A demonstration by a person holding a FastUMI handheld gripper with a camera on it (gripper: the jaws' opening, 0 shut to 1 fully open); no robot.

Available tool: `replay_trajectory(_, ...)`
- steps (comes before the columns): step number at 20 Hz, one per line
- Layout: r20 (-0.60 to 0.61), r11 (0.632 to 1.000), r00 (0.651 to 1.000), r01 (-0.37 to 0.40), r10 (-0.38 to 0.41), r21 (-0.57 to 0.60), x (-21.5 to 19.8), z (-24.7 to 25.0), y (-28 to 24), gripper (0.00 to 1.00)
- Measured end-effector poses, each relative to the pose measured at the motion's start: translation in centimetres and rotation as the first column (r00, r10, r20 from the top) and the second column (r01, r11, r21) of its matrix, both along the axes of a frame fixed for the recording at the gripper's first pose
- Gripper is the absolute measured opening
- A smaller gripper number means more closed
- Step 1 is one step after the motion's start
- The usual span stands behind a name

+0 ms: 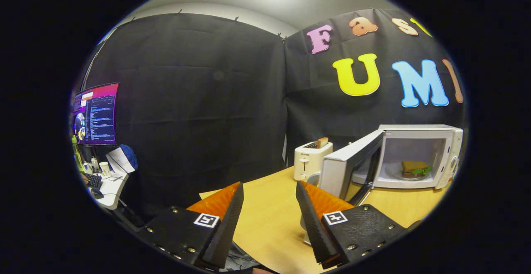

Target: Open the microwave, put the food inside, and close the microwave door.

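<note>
We noted a smooth, matt wood-look table, a white microwave with a glossy plastic-looking casing, and a satin white toaster. The gripper stood with its fingers apart on nothing, their inner faces ribbed and matt.

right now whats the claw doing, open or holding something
claw: open, holding nothing, fingers apart over the table, short of the microwave with its door open.

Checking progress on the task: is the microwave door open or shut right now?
Open. The microwave door swings out toward the toaster, baring the sandwich on its plate inside. The tongs are open, holding nothing.
</note>
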State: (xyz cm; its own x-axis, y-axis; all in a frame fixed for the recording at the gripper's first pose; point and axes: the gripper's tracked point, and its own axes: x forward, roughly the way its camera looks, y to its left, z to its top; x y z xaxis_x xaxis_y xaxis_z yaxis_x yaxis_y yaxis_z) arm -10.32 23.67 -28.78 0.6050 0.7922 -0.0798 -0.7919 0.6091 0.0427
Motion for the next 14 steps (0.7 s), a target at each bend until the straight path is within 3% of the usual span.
replay_trajectory(2,-0.001,0.999,0.999,0.045,-0.045,-0.004,1.3,-0.9,1.1,0.74)
replay_trajectory(3,-0.017,0.996,0.996,0.087,-0.087,-0.001,2.1,-1.5,1.6,0.68)
replay_trajectory(4,-0.026,0.993,0.993,0.114,-0.114,0.003,2.7,-1.9,2.0,0.49)
replay_trajectory(6,-0.013,0.981,0.981,0.193,-0.193,-0.009,3.9,-2.4,2.3,0.38)
replay_trajectory(7,0.010,0.967,0.968,0.252,-0.252,-0.021,4.8,-2.0,1.8,0.38)
replay_trajectory(9,0.027,0.951,0.952,0.306,-0.305,-0.049,5.9,-3.2,2.2,0.04)
replay_trajectory(14,0.089,0.924,0.924,0.377,-0.371,-0.062,7.0,-3.7,1.0,0.05)
